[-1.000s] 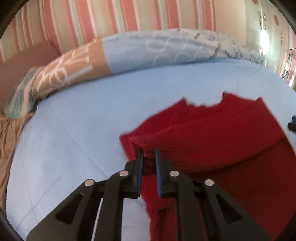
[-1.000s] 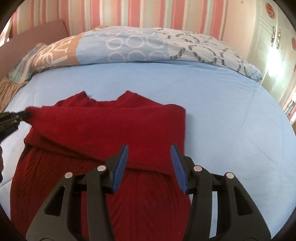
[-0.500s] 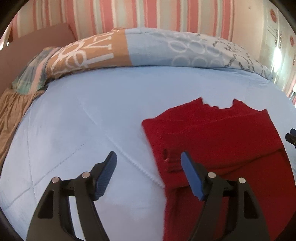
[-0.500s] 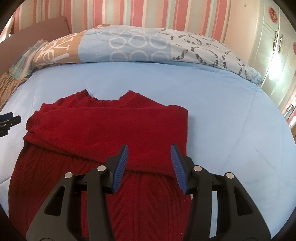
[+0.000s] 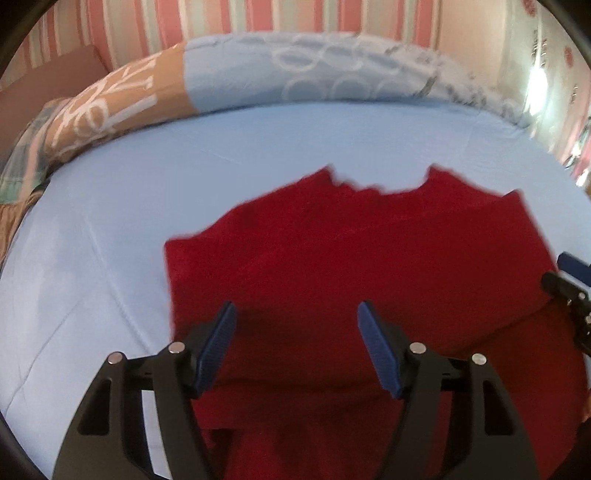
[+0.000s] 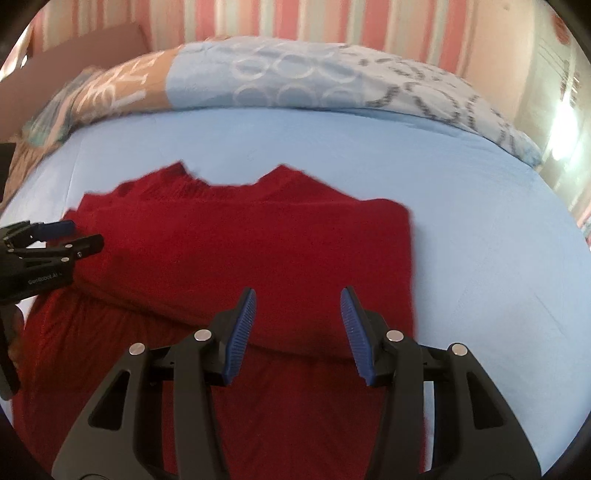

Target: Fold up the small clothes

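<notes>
A red knitted sweater (image 5: 369,258) lies flat on the light blue bed sheet (image 5: 110,221), its sleeves folded across the chest. It also shows in the right wrist view (image 6: 258,251). My left gripper (image 5: 295,321) is open and empty, above the sweater's left part. It shows at the left edge of the right wrist view (image 6: 70,236). My right gripper (image 6: 298,310) is open and empty above the sweater's right part, over the folded sleeve's lower edge. Its fingers (image 5: 565,280) show at the right edge of the left wrist view.
A rolled patterned duvet (image 6: 295,81) in blue, tan and white lies along the far side of the bed. A striped pink wall (image 6: 295,18) stands behind it. A wardrobe (image 6: 561,74) stands at the right. The blue sheet (image 6: 498,258) extends right of the sweater.
My left gripper let go of the sleeve cuff, opened wide, then moved right over the sweater. The sleeve now lies flat across the chest. My right gripper stayed open, almost still.
</notes>
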Demonstrator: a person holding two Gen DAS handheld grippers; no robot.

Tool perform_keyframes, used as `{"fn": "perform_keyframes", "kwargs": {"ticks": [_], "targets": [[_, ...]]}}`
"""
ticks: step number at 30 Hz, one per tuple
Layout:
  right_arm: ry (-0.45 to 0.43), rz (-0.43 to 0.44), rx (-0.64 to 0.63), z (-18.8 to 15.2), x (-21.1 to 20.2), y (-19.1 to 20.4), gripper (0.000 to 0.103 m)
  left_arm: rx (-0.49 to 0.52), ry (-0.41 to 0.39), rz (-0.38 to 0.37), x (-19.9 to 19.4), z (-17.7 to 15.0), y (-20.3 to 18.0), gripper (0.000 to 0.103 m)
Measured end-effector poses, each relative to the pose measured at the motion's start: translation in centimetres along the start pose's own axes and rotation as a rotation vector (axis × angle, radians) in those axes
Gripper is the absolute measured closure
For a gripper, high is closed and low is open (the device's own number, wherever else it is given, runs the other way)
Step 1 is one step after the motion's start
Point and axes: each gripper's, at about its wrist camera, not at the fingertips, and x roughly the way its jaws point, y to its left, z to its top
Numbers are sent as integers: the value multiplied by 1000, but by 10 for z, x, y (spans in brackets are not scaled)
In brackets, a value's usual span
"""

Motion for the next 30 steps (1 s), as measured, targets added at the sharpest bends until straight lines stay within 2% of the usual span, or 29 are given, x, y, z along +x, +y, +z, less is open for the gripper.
{"fn": "perform_keyframes", "kwargs": {"ticks": [2, 4, 5, 6, 8, 10, 12, 13, 18, 22, 25, 28, 30], "targets": [[24, 12, -34, -2, 15, 7, 54, -39, 11, -10, 4, -9, 14, 35], [42, -11, -70, -7, 30, 8, 51, -28, 2, -7, 5, -15, 17, 35], [31, -11, -60, -8, 31, 3, 42, -15, -3, -2, 5, -16, 17, 35], [25, -16, -38, -10, 31, -5, 38, -1, -8, 5, 5, -17, 15, 35], [18, -27, 3, -13, 30, -23, 36, 20, -16, 16, 3, -19, 14, 35], [14, -12, 47, -17, 29, -41, 37, 13, -24, 8, 3, -20, 17, 35], [4, -7, 63, -20, 26, -51, 46, 5, -26, 2, 3, -21, 19, 34], [1, 0, 74, -20, 24, -55, 47, 1, -28, 3, 2, -22, 21, 34], [-1, 49, 131, -25, 27, -64, 46, 1, -33, 4, 1, -22, 21, 34], [20, 36, 101, -22, 25, -59, 46, 14, -35, 9, -4, -22, 19, 34], [11, 60, 69, -22, 10, -54, 43, 10, -52, 9, -21, -25, 21, 30], [-13, 96, 52, -29, -6, -50, 42, 4, -75, 1, -42, -33, 21, 30], [-13, 88, 45, -34, -14, -48, 42, 2, -80, -11, -53, -39, 20, 29]]}}
